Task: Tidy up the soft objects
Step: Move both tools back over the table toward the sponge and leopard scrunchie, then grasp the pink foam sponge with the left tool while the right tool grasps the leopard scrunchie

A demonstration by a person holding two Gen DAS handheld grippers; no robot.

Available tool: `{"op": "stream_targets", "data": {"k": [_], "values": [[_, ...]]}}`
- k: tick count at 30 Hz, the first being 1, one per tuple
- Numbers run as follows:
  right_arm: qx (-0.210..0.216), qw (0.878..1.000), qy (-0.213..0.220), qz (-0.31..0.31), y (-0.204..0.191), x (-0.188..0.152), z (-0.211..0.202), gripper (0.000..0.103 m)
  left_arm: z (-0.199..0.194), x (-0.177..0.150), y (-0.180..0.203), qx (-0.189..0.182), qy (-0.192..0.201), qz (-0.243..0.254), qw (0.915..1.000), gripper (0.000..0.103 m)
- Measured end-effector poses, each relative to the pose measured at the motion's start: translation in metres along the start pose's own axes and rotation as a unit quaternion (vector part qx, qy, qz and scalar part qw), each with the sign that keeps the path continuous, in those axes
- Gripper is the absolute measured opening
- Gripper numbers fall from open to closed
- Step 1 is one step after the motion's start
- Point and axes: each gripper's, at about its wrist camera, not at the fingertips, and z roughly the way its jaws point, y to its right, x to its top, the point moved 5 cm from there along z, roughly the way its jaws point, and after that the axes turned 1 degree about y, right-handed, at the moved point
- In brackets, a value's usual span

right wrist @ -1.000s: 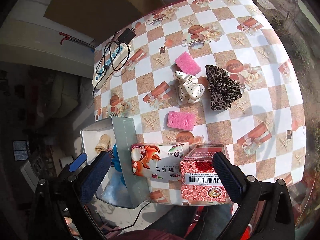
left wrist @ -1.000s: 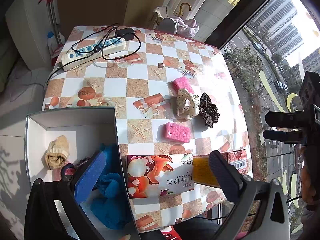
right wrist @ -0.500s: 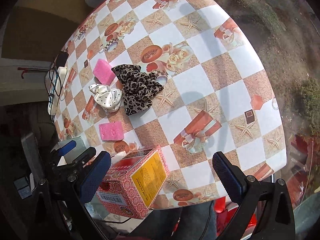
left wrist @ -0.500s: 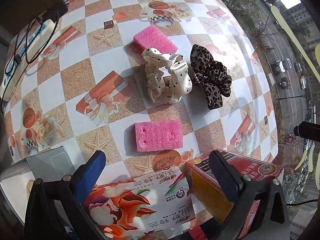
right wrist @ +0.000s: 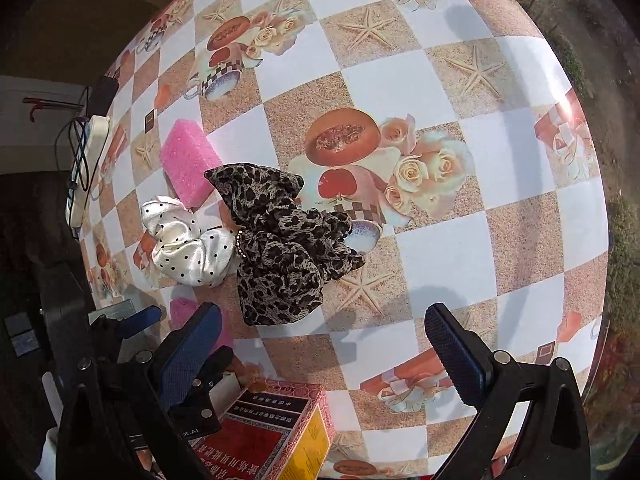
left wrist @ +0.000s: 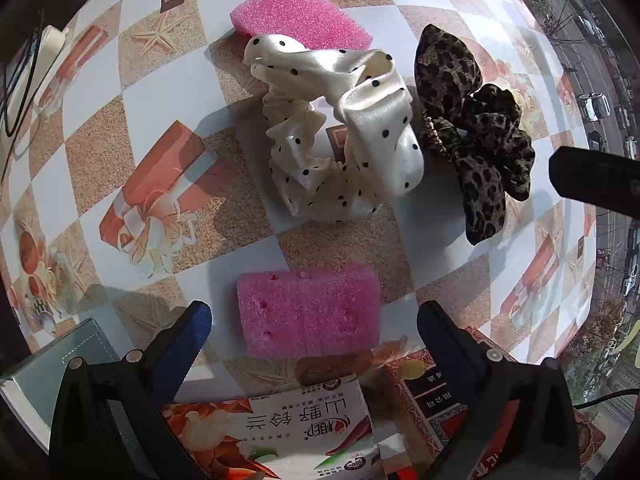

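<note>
Both grippers, left (left wrist: 314,318) and right (right wrist: 322,324), hover tabletop-angled, jaws apart, empty.

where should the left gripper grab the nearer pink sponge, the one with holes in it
Across its two short ends, coming straight down from above. The nearer pink sponge lies flat, with its long axis already spanning the open left gripper.

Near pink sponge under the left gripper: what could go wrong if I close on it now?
The left gripper is open, straddling the near pink sponge. Its fingers sit close to the tissue pack and red box, so descending could snag them. The white polka-dot scrunchie touches the leopard scrunchie; later lifting one may drag the other.
</note>
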Motion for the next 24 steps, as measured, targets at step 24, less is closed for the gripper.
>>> {"op": "stream_targets", "data": {"k": [24], "values": [[-0.096, 0.994, 0.049, -0.031, 0.059, -0.015, -0.003, 0.102, 0.013, -0.001, -0.023, 0.027, -0.009, -0.024, 0.9993, 0.103]]}}
